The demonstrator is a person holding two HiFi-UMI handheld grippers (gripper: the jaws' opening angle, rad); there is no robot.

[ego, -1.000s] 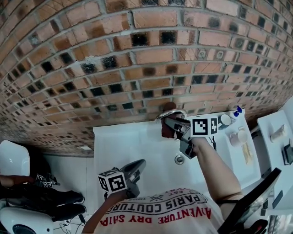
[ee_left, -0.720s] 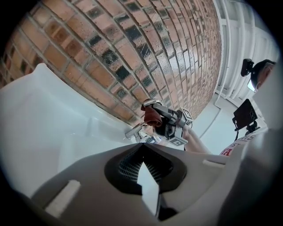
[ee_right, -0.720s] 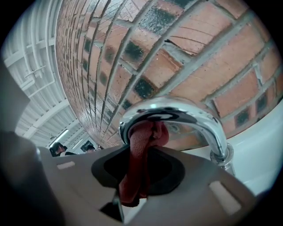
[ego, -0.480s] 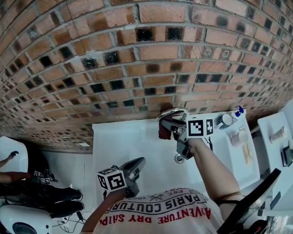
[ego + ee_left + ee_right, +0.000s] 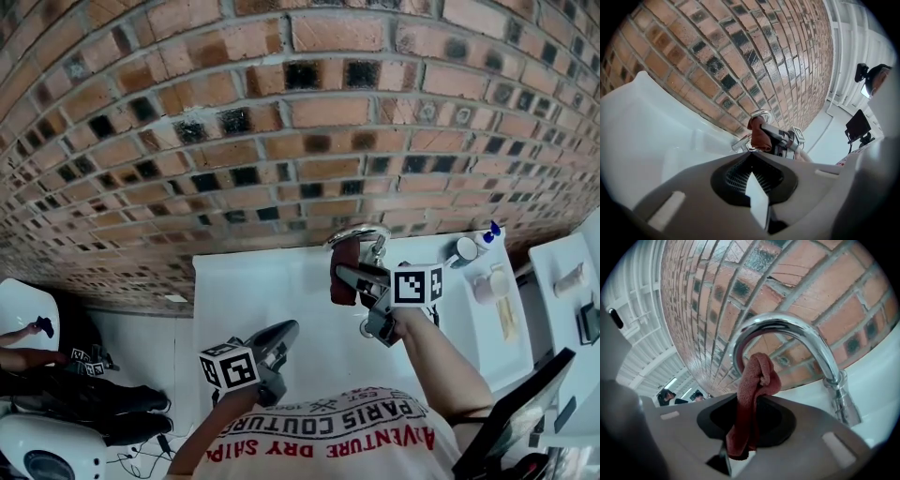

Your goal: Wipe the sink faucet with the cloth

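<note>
The chrome faucet [image 5: 359, 235] arches over the back of the white sink [image 5: 234, 291], under the brick wall. A dark red cloth [image 5: 343, 273] hangs just below the spout, pinched in my right gripper [image 5: 356, 277]. In the right gripper view the cloth [image 5: 757, 378] bunches up against the inner curve of the faucet [image 5: 787, 326], and the right gripper [image 5: 750, 401] is shut on it. My left gripper [image 5: 279, 337] hovers low over the basin's front left, shut and holding nothing. From the left gripper view [image 5: 751, 159] I see the cloth [image 5: 759, 136] and faucet [image 5: 759, 114] ahead.
The brick wall [image 5: 281, 141] rises right behind the sink. A drain [image 5: 367, 328] lies under my right arm. Cups [image 5: 462, 248] and a blue-capped bottle [image 5: 486, 230] stand on the ledge at the right. A white fixture [image 5: 23, 323] and dark shoes lie on the floor at the left.
My right gripper has drawn the cloth a little down and toward me, off the top of the faucet arch. The left gripper has stayed where it was.
</note>
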